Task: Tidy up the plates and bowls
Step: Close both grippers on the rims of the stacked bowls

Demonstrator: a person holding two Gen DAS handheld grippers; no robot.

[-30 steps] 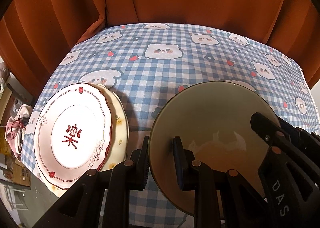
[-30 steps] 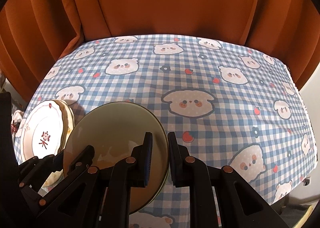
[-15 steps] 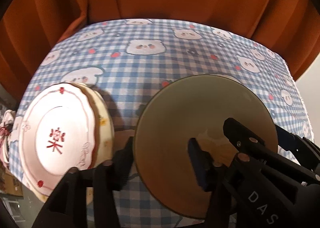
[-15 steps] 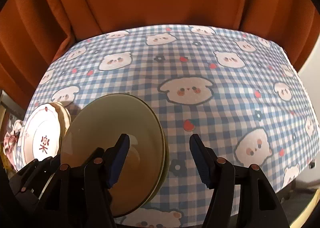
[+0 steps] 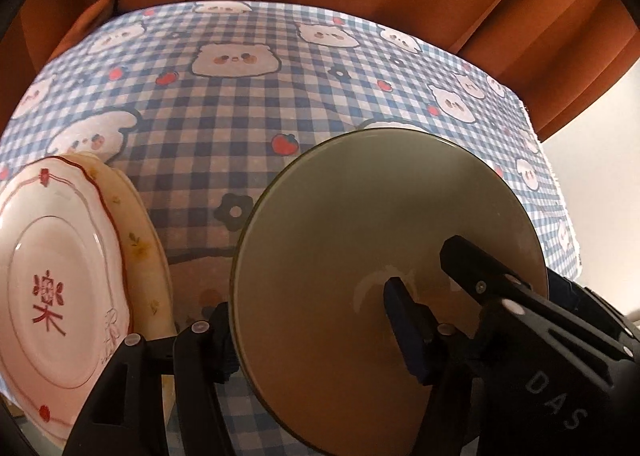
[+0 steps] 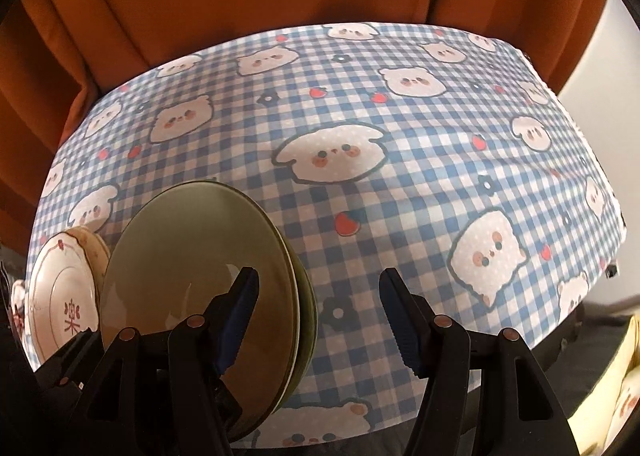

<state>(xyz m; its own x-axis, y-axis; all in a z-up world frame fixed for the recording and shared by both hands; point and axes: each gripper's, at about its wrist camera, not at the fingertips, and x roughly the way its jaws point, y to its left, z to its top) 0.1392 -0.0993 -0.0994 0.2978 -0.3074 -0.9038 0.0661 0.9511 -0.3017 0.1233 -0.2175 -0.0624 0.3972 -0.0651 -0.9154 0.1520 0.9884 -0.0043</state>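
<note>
Looking from left wrist: we hold the left gripper (image 5: pixel 308 320) released astride the rim of the green plate (image 5: pixel 360 240), white plate (image 5: pixel 56 276) beside | right wrist: our right gripper (image 6: pixel 320 316) is released, green plate stack (image 6: pixel 200 256) resting on the checked tablecloth (image 6: pixel 400 128).

Two close downward views, shared tablecloth (image 5: pixel 240 116)
</note>
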